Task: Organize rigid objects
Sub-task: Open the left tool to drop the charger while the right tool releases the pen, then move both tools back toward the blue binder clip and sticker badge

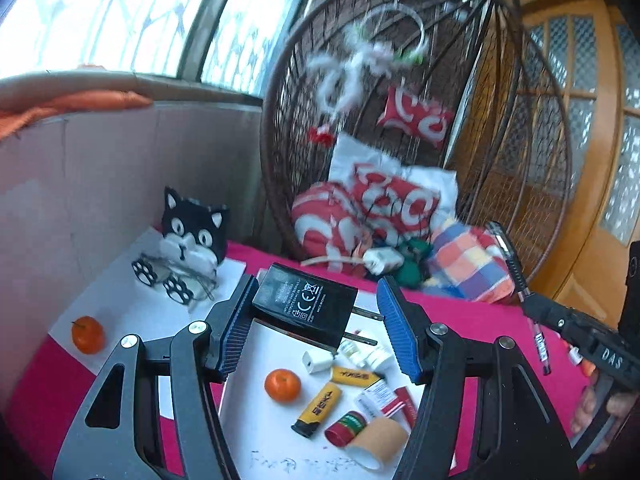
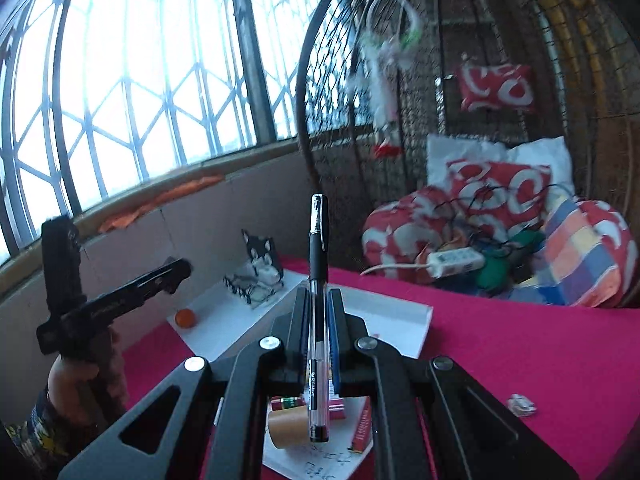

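In the left wrist view my left gripper [image 1: 316, 320] is shut on a black plug adapter [image 1: 306, 304], held above the white sheet [image 1: 256, 432]; its right blue pad stands apart from the adapter's prongs. Below lie an orange [image 1: 282, 385], yellow tubes [image 1: 320, 408], a white plug [image 1: 317, 361] and a tape roll [image 1: 378, 438]. My right gripper [image 2: 319, 312] is shut on a black-capped clear pen [image 2: 319, 280], pointing up and forward. It also shows in the left wrist view [image 1: 516, 276].
A black-and-white cat holder [image 1: 188, 252] and a second orange [image 1: 88, 335] stand at the back left on white paper. A wicker hanging chair [image 1: 400, 120] with red cushions is behind the pink-covered table [image 2: 500, 340]. A small wrapped item [image 2: 521, 405] lies at right.
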The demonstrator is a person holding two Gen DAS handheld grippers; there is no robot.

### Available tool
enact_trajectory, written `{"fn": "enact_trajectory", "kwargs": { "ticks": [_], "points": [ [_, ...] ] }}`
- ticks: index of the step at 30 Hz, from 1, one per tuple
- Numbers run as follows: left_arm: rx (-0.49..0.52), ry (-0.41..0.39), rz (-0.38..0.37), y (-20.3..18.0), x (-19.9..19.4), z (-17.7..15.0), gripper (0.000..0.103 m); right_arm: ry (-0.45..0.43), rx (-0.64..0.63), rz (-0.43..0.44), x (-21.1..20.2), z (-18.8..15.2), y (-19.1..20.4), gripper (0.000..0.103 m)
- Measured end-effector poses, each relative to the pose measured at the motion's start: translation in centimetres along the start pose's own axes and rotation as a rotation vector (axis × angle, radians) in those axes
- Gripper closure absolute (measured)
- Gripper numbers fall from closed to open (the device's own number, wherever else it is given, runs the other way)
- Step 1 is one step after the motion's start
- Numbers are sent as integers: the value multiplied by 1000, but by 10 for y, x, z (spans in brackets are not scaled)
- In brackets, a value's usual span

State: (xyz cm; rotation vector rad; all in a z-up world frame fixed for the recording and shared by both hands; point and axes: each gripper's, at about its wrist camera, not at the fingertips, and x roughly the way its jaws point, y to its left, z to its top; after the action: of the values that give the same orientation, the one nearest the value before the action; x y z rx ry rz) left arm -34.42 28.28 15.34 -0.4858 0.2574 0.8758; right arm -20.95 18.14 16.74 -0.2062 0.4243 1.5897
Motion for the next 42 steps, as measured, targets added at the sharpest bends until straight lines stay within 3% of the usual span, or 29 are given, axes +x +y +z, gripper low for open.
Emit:
{"fn": "enact_trajectory", "kwargs": {
  "ticks": [6, 9, 17, 19, 20, 21, 22, 24, 25, 28, 34, 42],
  "points": [
    [-4, 152, 18, 0, 62, -30, 41, 120, 8, -27, 53, -27, 1, 97],
    [-14, 197, 29, 0, 74, -46, 41, 183, 40, -39, 78, -47, -4, 97],
    [-16, 223, 55, 4, 75, -49, 41, 226, 35, -79, 108, -68, 1, 96],
    [-22, 215, 55, 6, 72, -47, 36, 230, 14, -87, 108, -72, 1, 95],
    [-25, 200, 60, 7, 69, -46, 24, 227, 4, -92, 107, -72, 1, 94],
    [-27, 189, 66, 6, 67, -45, 12, 223, -9, -98, 104, -74, 2, 85],
    [-29, 174, 73, 6, 63, -44, 9, 222, -22, -104, 104, -74, 2, 75],
    [-30, 129, 106, 5, 53, -41, 0, 203, -43, -112, 99, -73, 4, 7],
    [-27, 108, 121, 3, 48, -40, 0, 173, -56, -107, 93, -73, 7, 0],
    [-34, 54, 137, 0, 31, -38, 0, 130, -98, -114, 81, -71, 14, 0],
    [-17, 41, 159, -10, 15, -33, 0, 92, -82, -114, 61, -69, 16, 0],
    [8, 55, 102, -38, 9, -35, 0, 26, 6, -161, 28, -64, -5, 0]
  ]
}}
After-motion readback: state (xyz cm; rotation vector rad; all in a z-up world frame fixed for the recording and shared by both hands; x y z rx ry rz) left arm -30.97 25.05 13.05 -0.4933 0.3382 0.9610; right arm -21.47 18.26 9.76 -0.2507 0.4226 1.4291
